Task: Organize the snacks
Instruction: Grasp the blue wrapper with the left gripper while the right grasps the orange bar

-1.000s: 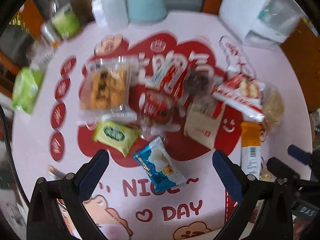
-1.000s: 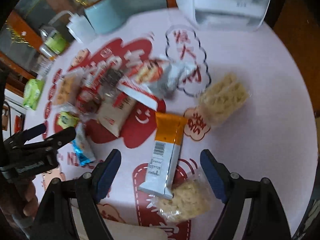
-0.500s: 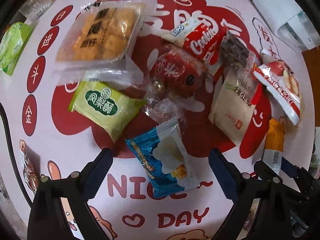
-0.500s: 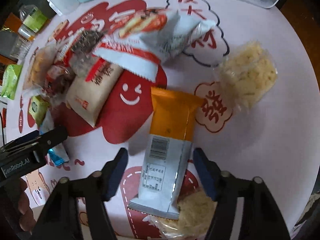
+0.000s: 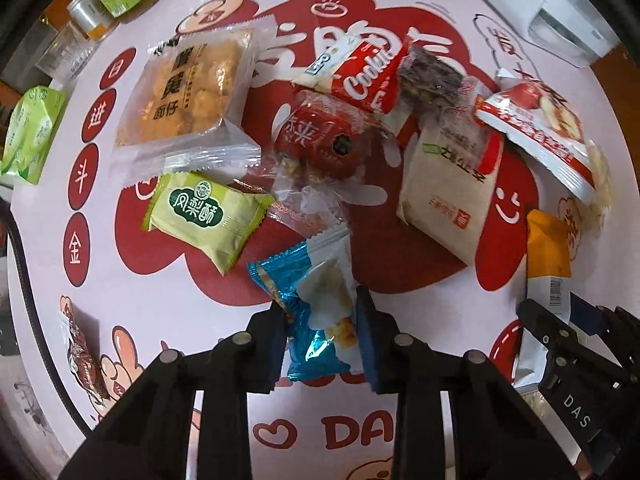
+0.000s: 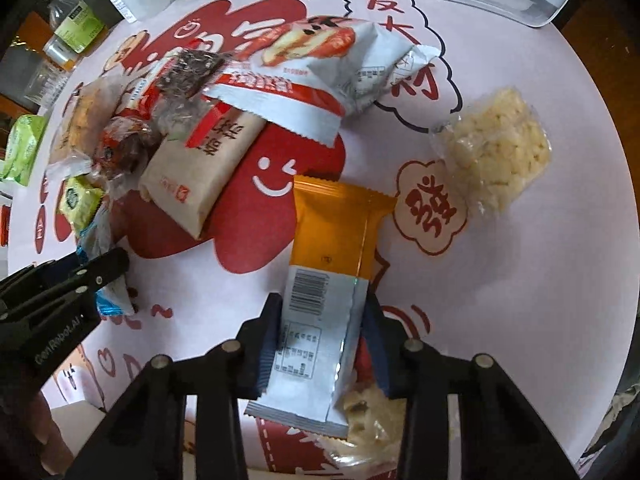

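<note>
While left gripper [image 5: 320, 332] clamps blue packet [image 5: 316, 304], right gripper [image 6: 320, 340] clamps orange bar [image 6: 328, 264]

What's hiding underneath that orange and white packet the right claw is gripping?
Under the near end of the orange and white packet, a clear bag of pale puffed snack pokes out beside the right gripper. Most of that bag is covered, so its full shape stays hidden.

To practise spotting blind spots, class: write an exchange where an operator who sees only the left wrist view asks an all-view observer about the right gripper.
Operator: How is the right gripper placed on its snack?
Observer: The right gripper has its jaws pressed against both long edges of the orange-and-white packet, at the barcode end.
Operator: Is anything under that packet?
Observer: Yes, a clear bag of pale snack pieces lies partly beneath its near end.
</note>
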The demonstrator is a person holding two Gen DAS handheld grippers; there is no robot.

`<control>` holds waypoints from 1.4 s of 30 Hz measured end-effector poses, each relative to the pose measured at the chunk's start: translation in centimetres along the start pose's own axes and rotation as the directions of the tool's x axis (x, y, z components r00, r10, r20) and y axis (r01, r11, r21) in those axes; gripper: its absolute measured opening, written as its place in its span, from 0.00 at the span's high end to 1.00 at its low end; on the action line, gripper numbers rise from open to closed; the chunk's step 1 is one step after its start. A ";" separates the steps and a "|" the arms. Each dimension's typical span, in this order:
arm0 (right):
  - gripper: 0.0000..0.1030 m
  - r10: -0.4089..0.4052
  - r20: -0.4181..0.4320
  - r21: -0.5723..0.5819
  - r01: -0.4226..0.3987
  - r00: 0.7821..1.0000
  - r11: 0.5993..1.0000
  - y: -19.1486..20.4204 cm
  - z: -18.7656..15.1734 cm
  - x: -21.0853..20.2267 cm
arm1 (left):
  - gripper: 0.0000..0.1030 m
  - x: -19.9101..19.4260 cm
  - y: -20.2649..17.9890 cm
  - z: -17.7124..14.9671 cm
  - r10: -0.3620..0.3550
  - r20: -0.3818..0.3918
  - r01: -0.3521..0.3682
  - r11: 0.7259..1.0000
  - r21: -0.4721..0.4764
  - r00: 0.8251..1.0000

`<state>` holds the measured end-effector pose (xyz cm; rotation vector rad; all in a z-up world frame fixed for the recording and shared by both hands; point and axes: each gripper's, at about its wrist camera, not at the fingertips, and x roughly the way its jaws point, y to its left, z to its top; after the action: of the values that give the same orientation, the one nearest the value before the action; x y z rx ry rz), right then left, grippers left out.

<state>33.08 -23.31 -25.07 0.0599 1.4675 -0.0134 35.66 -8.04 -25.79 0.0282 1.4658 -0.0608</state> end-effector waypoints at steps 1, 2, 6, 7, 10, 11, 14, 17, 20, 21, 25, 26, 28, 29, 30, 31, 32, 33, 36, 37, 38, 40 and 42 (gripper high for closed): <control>0.61 0.011 0.015 0.002 -0.011 1.000 1.000 0.0 -0.2 -0.7 | 0.71 -0.5 -0.1 -0.3 0.004 0.016 -0.004 1.000 0.005 1.000; 0.61 0.027 0.029 0.005 -0.027 0.999 1.000 -0.1 -0.3 -1.2 | 0.72 -1.0 -0.2 -0.8 0.006 0.030 -0.006 1.000 0.009 1.000; 0.61 0.076 0.091 0.003 -0.076 0.993 0.997 0.0 -1.2 -3.8 | 0.72 -4.2 -0.8 -1.9 0.011 0.112 -0.015 0.999 0.037 0.994; 0.61 0.086 0.110 0.000 -0.086 0.990 0.996 0.1 -1.5 -4.7 | 0.72 -5.3 -1.0 -2.3 0.011 0.137 -0.017 0.999 0.047 0.990; 0.61 0.122 0.162 -0.013 -0.122 0.979 0.992 0.3 -2.3 -6.8 | 0.72 -8.4 -1.0 -3.7 0.000 0.203 -0.014 0.997 0.071 0.979; 0.61 0.135 0.175 -0.017 -0.135 0.975 0.991 0.4 -2.7 -7.6 | 0.72 -9.5 -1.0 -3.6 -0.005 0.219 -0.013 0.997 0.077 0.976; 0.61 0.165 0.224 -0.035 -0.161 0.960 0.986 1.0 -3.6 -9.8 | 0.72 -12.9 -0.1 -4.8 -0.021 0.279 -0.006 0.995 0.098 0.960; 0.61 0.193 0.272 -0.054 -0.185 0.943 0.981 1.5 -4.8 -12.0 | 0.72 -16.6 0.9 -6.1 -0.032 0.331 -0.005 0.994 0.110 0.943; 0.61 0.209 0.316 -0.072 -0.196 0.926 0.978 2.4 -6.5 -14.1 | 0.72 -18.8 1.5 -8.0 -0.036 0.373 -0.007 0.993 0.114 0.927; 0.61 0.214 0.329 -0.080 -0.198 0.920 0.977 2.7 -7.2 -14.9 | 0.72 -19.5 1.8 -8.6 -0.034 0.387 -0.012 0.993 0.116 0.922; 0.61 0.238 0.365 -0.107 -0.214 0.900 0.971 3.5 -9.6 -17.1 | 0.72 -22.1 2.5 -11.2 -0.019 0.444 -0.041 0.991 0.126 0.896; 0.61 0.244 0.375 -0.115 -0.216 0.894 0.970 3.8 -10.4 -17.7 | 0.72 -22.7 2.6 -11.9 -0.018 0.453 -0.046 0.990 0.131 0.891; 0.61 0.261 0.381 -0.129 -0.228 0.887 0.965 4.2 -11.7 -18.5 | 0.72 -23.6 3.0 -13.2 -0.021 0.470 -0.051 0.989 0.140 0.882; 0.61 0.275 0.383 -0.137 -0.241 0.882 0.961 4.4 -12.4 -18.9 | 0.72 -24.0 3.1 -13.9 -0.024 0.476 -0.051 0.988 0.143 0.879; 0.61 0.282 0.385 -0.143 -0.246 0.879 0.959 4.5 -12.9 -19.3 | 0.72 -24.4 3.3 -14.5 -0.028 0.479 -0.049 0.988 0.148 0.877; 0.61 0.287 0.386 -0.149 -0.248 0.877 0.957 4.7 -13.6 -19.6 | 0.72 -24.6 3.5 -14.9 -0.032 0.482 -0.047 0.988 0.150 0.876; 0.61 0.291 0.388 -0.155 -0.249 0.875 0.956 5.0 -14.3 -19.9 | 0.72 -24.8 3.7 -15.5 -0.034 0.485 -0.047 0.987 0.154 0.874; 0.61 0.292 0.390 -0.161 -0.248 0.873 0.955 5.1 -15.0 -20.1 | 0.72 -25.1 3.9 -16.1 -0.033 0.490 -0.051 0.986 0.156 0.871; 0.61 0.283 0.390 -0.177 -0.230 0.876 0.957 5.6 -16.8 -20.4 | 0.72 -25.5 4.4 -18.0 -0.037 0.501 -0.057 0.984 0.171 0.865; 0.61 0.280 0.389 -0.180 -0.225 0.878 0.957 5.7 -17.5 -20.4 | 0.72 -25.6 4.5 -18.7 -0.040 0.501 -0.056 0.983 0.175 0.865; 0.61 0.273 0.386 -0.185 -0.216 0.881 0.959 5.8 -18.2 -20.3 | 0.72 -25.5 4.7 -19.5 -0.048 0.498 -0.052 0.981 0.185 0.866; 0.61 0.257 0.381 -0.192 -0.195 0.888 0.962 6.1 -19.6 -20.1 | 0.72 -25.2 4.9 -21.0 -0.054 0.489 -0.055 0.977 0.205 0.871; 0.61 0.232 0.375 -0.195 -0.168 0.898 0.966 6.4 -20.9 -19.6 | 0.72 -24.7 4.9 -22.5 -0.049 0.480 -0.069 0.972 0.225 0.876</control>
<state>10.59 -16.49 -7.46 0.0747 1.0462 0.2480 11.03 -1.34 -3.66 0.2024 0.9475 -0.2194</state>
